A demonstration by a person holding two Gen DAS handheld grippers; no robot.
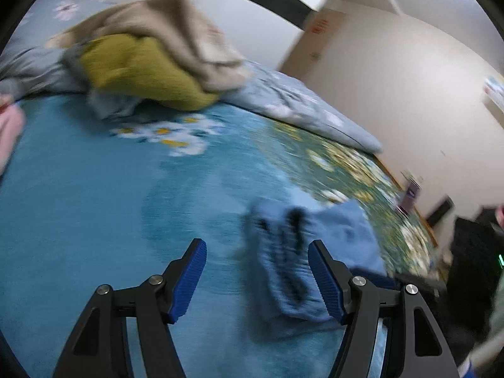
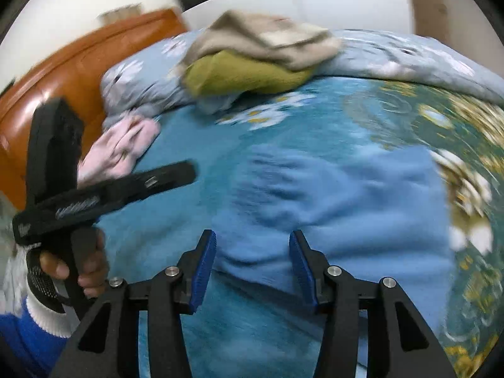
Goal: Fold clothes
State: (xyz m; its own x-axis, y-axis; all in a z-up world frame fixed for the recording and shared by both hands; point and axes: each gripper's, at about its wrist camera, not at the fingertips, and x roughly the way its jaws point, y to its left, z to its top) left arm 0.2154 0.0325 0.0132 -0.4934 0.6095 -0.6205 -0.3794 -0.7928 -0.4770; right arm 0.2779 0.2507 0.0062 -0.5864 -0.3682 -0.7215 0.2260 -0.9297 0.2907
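On bed (image 2: 189, 157): blue garment (image 2: 346, 195) flat; both tongs (image 2: 252, 267) apart, empty.

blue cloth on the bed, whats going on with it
A person is folding clothes on a bed with a gripper in each hand. The light blue garment lies on the teal bedspread. The right gripper and left gripper both hang open over it, gripping nothing. A pile of other clothes waits behind.
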